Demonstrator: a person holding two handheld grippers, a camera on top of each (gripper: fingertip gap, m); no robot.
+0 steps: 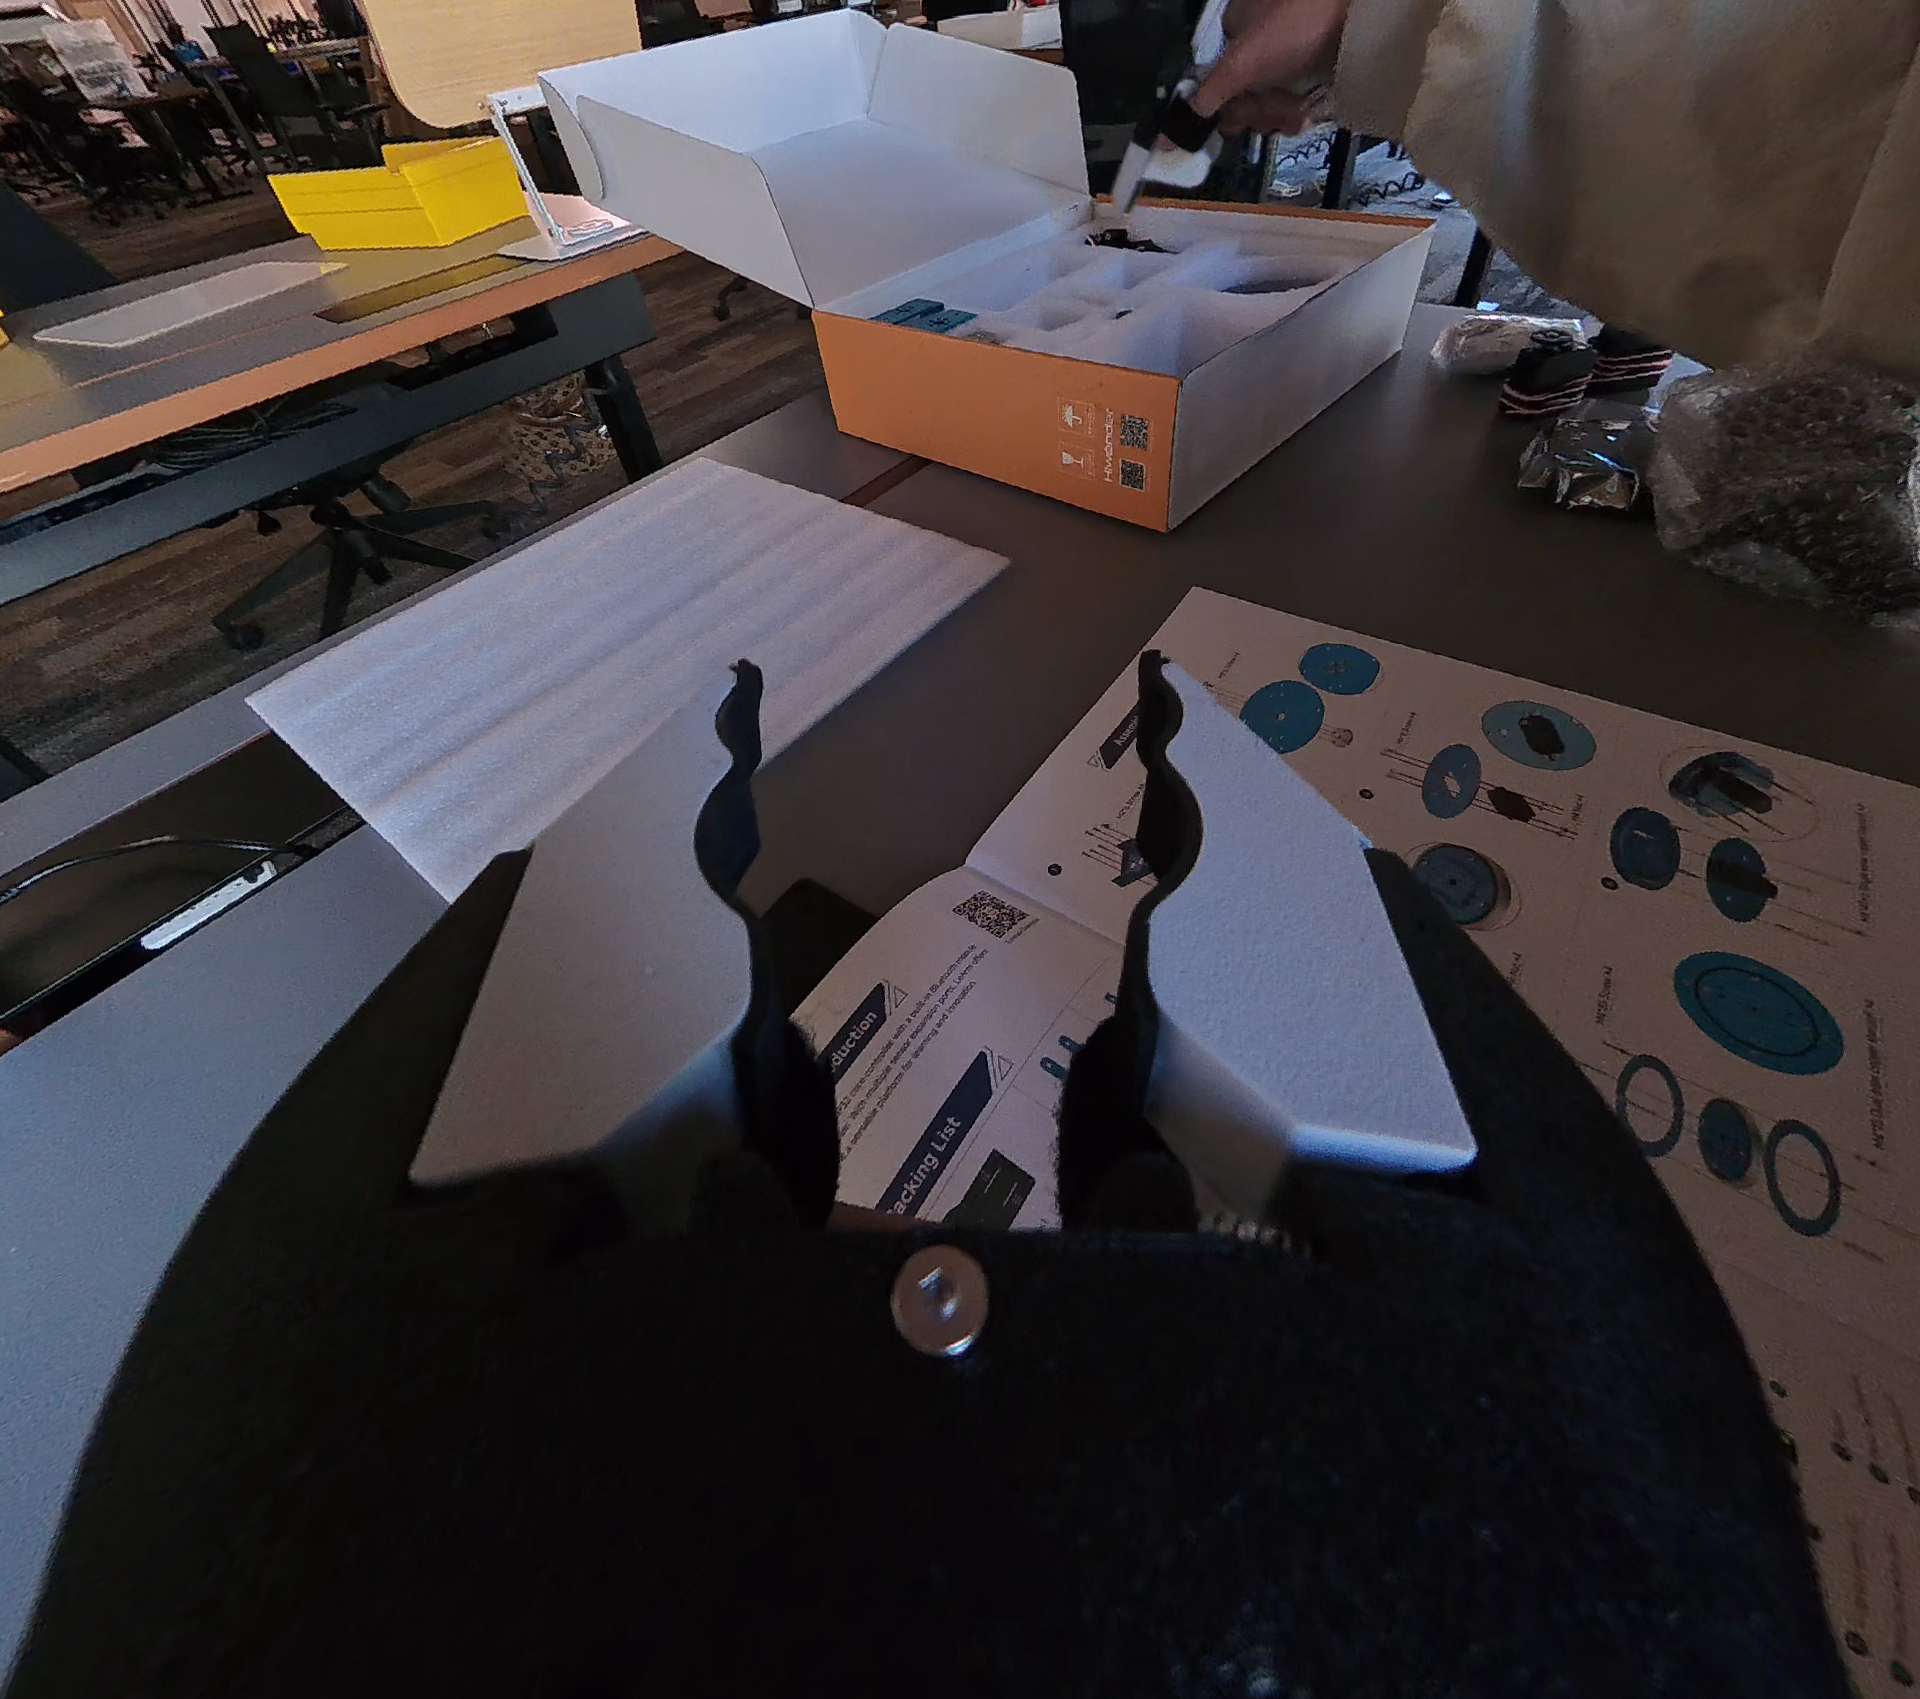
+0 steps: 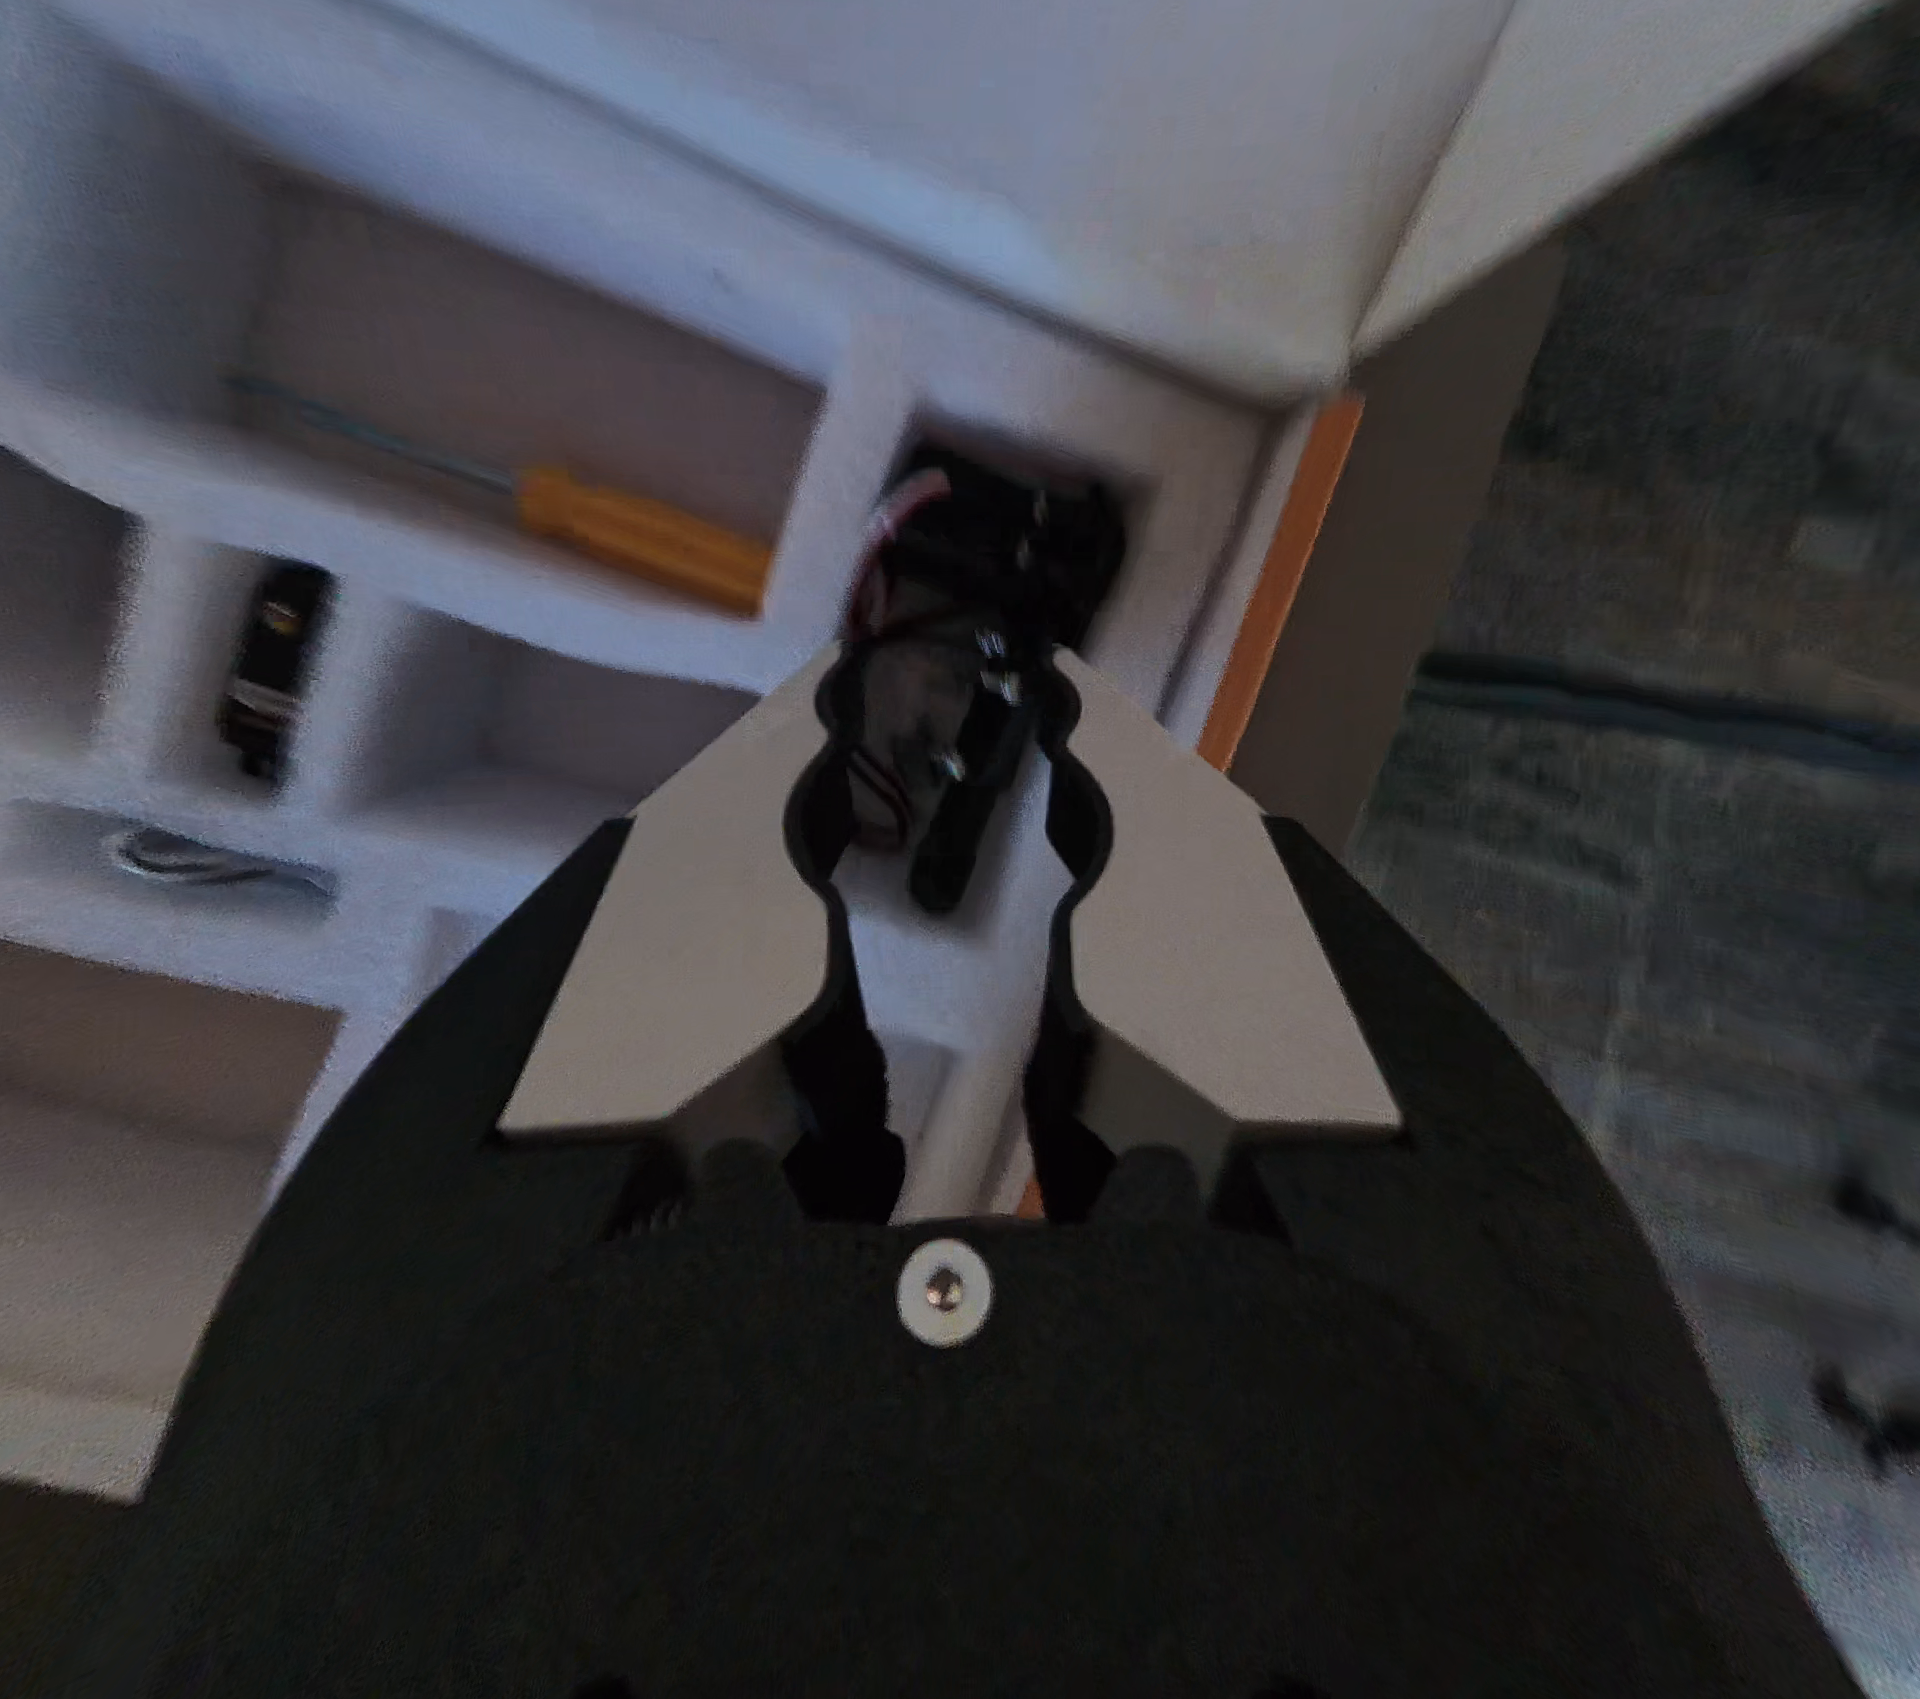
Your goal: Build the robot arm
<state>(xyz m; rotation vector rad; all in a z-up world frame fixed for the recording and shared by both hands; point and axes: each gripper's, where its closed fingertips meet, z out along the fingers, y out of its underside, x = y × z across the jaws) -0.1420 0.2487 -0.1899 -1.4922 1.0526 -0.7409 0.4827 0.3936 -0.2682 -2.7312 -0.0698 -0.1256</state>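
Sitting at the centre of the left wrist view, an orange-and-white cardboard box has its lid folded back toward the upper left of the frame. White foam padding with cut-out pockets fills the box; small teal parts occupy a pocket at its near left corner.

The left gripper is released, fingers spread with nothing between them, hovering low over a printed instruction sheet on the grey table. A white foam sheet lies flat at left of centre. Wrapped dark items sit at the right edge. This view alone shows a person's hand in a beige sleeve holding the right gripper at the box's far corner, and a yellow box on another table at upper left.

The right wrist view, blurred, shows the pockets close up. A yellow-handled screwdriver lies in a long pocket left of centre; a small black part stands in a narrow pocket at left. The right gripper has its fingers partly closed around a black component with red and white wires at the corner pocket in mid-frame. Whether the fingers are clamped on it, I cannot tell.
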